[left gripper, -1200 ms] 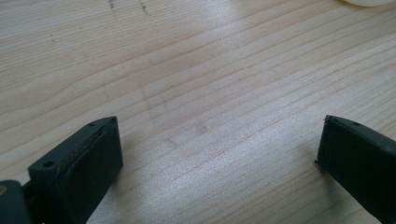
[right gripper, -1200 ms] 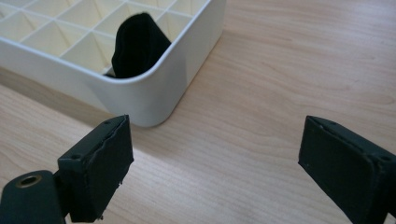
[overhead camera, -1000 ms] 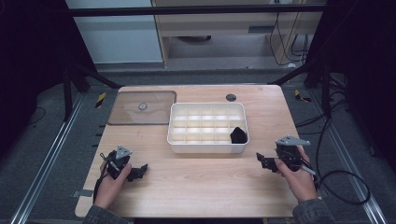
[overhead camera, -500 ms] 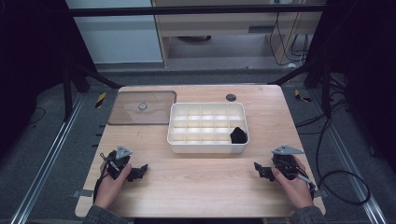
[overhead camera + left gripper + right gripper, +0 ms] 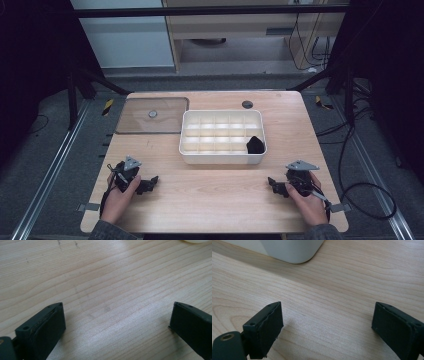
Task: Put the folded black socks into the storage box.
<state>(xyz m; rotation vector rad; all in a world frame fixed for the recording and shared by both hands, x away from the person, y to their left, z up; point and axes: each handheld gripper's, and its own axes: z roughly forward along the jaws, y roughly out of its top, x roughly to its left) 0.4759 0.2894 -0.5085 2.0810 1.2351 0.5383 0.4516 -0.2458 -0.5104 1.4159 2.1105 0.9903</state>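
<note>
Wooden bench (image 5: 215,200) carries both grippers low — left gripper (image 5: 150,184) unmoved, fingers released over bare wood; right gripper (image 5: 274,184) has drawn back toward the near edge, fingers released. White tray (image 5: 222,158) sits mid-bench, a black piece (image 5: 255,145) in its right compartment.

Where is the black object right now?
In the high view, the black object sits in the near-right compartment of the white tray, at table centre, beyond both tongs.

Ahead of our tongs we see the white compartment tray (image 5: 222,157) lying flat on the tabletop (image 5: 215,200), between both tongs and farther out, a black object (image 5: 255,145) in its near-right compartment.
</note>
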